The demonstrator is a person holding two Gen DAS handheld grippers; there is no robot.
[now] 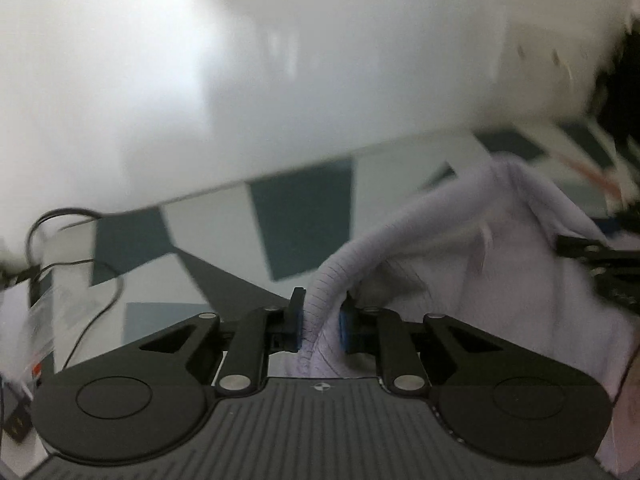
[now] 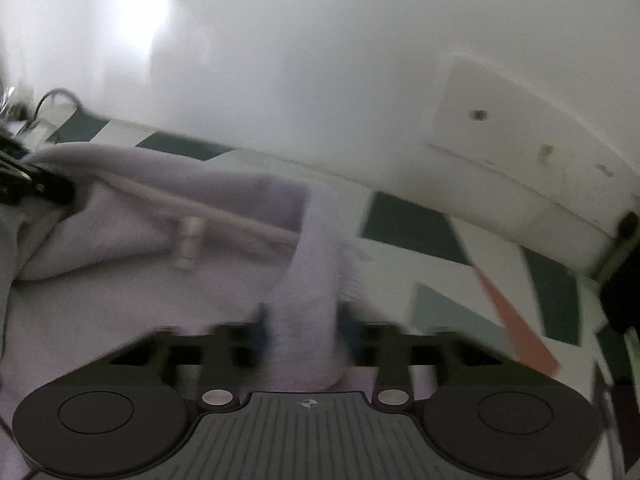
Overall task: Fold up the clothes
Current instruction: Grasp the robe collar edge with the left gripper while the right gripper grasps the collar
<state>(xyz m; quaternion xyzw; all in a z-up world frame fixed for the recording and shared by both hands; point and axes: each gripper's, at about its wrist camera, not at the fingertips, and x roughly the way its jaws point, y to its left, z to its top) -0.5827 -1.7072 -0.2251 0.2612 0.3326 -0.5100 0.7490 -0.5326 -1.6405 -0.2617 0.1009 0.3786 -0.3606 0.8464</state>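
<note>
Left claw (image 1: pixel 320 320) pinches lilac garment (image 1: pixel 500 272) ribbed edge; right claw (image 2: pixel 306 332) grips another bunch, blurry. Keep both corners level, cloth taut.

left wrist: low, close, forward | right wrist: same (blurred) | shared: lilac garment (image 1: pixel 500 248)

The pale lilac garment (image 1: pixel 500 248) is hanging bunched between both tongs, a ribbed edge rising in a twisted ridge from between the left tongs (image 1: pixel 320 320) and spreading rightward in loose folds. Ahead of the right tongs (image 2: pixel 304 332), a thick band of the same knit is running up and draping leftward, with a small white tag (image 2: pixel 188 242) lying on its folds.
</note>
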